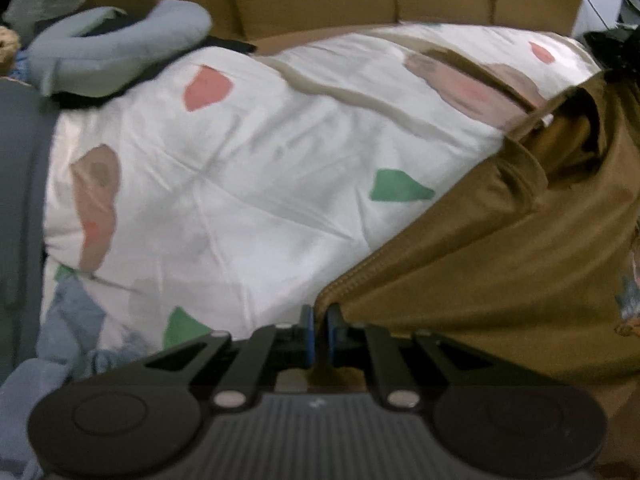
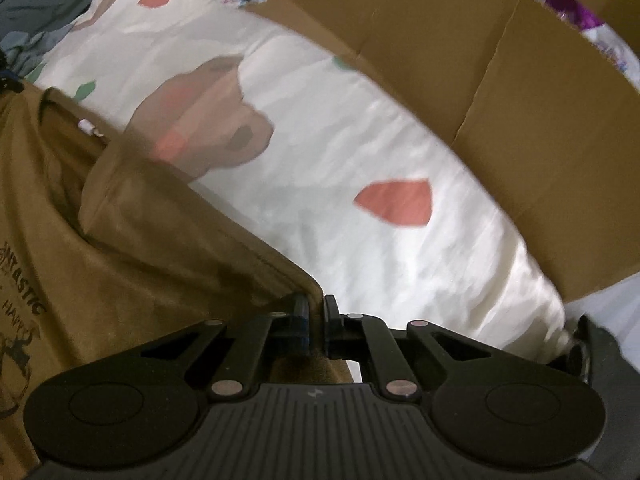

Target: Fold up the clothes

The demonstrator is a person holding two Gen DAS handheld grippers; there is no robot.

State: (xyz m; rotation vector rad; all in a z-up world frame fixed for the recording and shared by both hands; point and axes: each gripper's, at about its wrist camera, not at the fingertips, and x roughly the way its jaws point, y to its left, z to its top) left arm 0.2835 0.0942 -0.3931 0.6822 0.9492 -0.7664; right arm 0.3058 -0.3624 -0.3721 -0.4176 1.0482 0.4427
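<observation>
Both handheld grippers are clamped on the same garment, an olive-brown cotton T-shirt [image 1: 500, 248] with dark printed lettering on its front.

Left wrist view: the left gripper [image 1: 319, 330] sits at lower centre, its blue-padded fingers closed tight on a stitched hem corner of the shirt. The cloth rises from there across the right half of the frame, and a sleeve opening shows at upper right.

Right wrist view: the right gripper [image 2: 317, 326] sits at lower centre, fingers pinched together on another edge of the shirt. The cloth fills the left side of the frame, with the neckline at upper left and the print at the far left edge.

Surroundings: the shirt lies over a white quilted bedcover with pink, green and tan bear shapes [image 1: 248, 168]. A brown corrugated cardboard sheet [image 2: 500, 92] stands along the cover's far edge. A pale blue bundled cloth [image 1: 116, 46] lies at upper left of the left view.

Judgement: a two-point hold on the shirt's edges, consistent with spreading it flat or carrying one edge over for a fold; the pictures do not settle which. Either way, both grips must hold evenly and keep the cloth taut, to avoid a slack or skewed edge.
</observation>
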